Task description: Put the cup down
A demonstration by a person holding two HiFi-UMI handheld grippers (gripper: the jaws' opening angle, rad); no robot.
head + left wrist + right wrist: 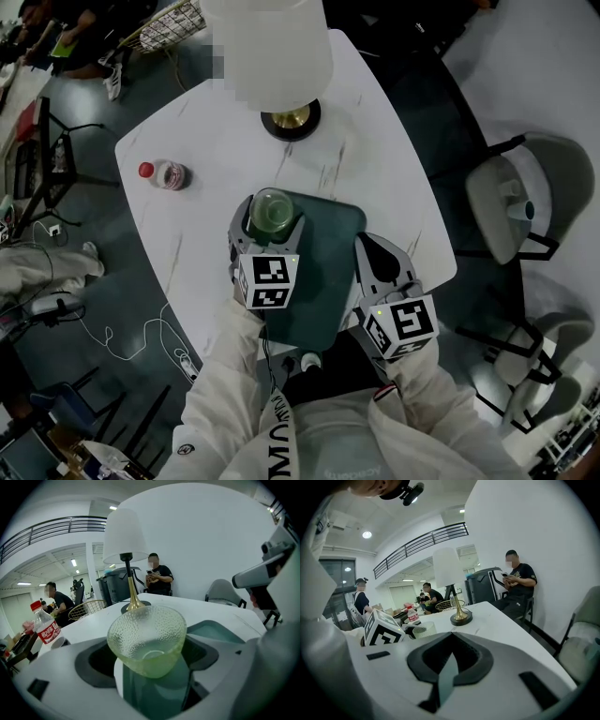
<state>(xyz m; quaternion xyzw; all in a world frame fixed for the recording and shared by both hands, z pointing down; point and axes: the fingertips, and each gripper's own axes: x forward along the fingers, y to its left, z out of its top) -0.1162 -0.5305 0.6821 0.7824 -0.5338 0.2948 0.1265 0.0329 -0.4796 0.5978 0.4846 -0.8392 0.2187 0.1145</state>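
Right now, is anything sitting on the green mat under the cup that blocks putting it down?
Nothing visible does. The left gripper holds the cup over the mat, near its far left corner; the mat looks bare, and the bottle and lamp stand off it.

The left gripper (270, 227) is pointing forward, its jaws clasping the cup (272, 208). The right gripper (378, 251) is pointing forward alongside, jaws pressed together on nothing. The white-sleeved left arm (220, 375) and right arm (427, 375) are tucking in close.
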